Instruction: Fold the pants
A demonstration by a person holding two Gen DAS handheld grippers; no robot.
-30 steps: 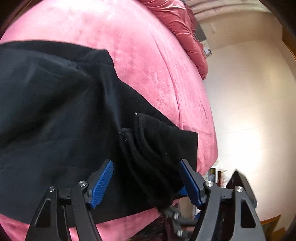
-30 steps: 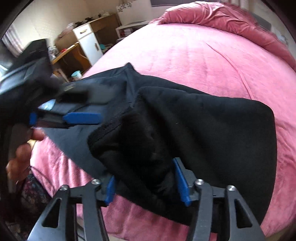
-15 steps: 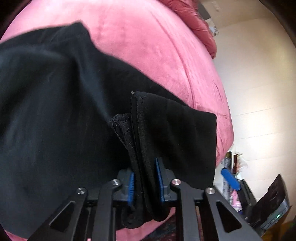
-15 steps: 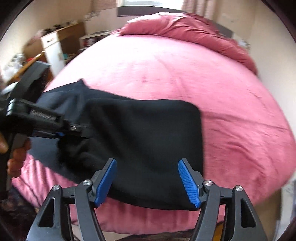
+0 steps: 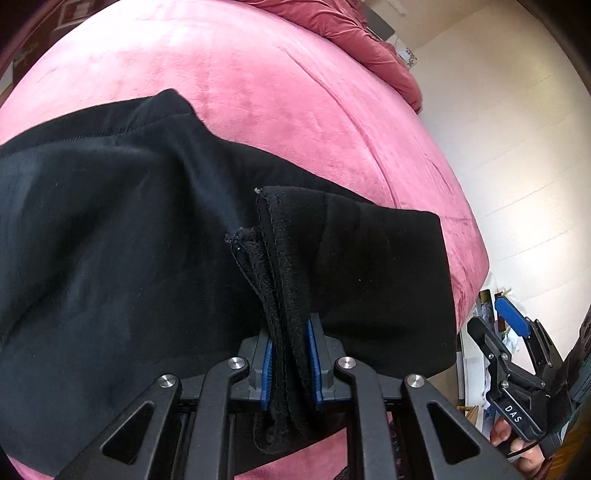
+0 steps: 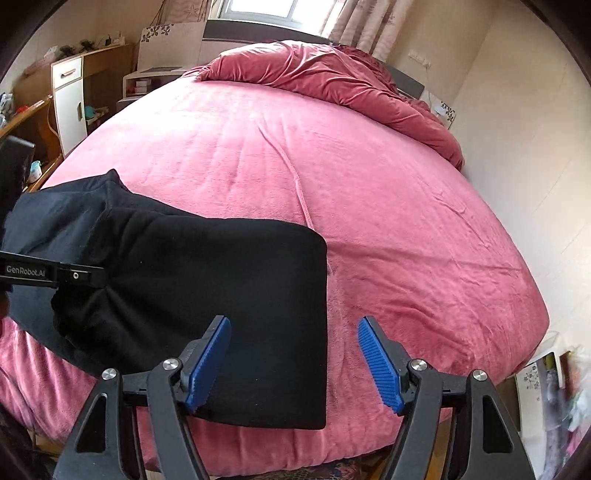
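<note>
A pink bed fills most of the view. A darker red quilt lies bunched at its far end, toward twelve o'clock. At ten o'clock stand a white cabinet and a wooden desk. A window glows at twelve, a cream wall at two.

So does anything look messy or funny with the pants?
A little. The pants lie partly folded on the bed, but their thick edge is bunched up between the left gripper fingers, with small loose threads at its corners. Nothing looks torn or spilled.
</note>
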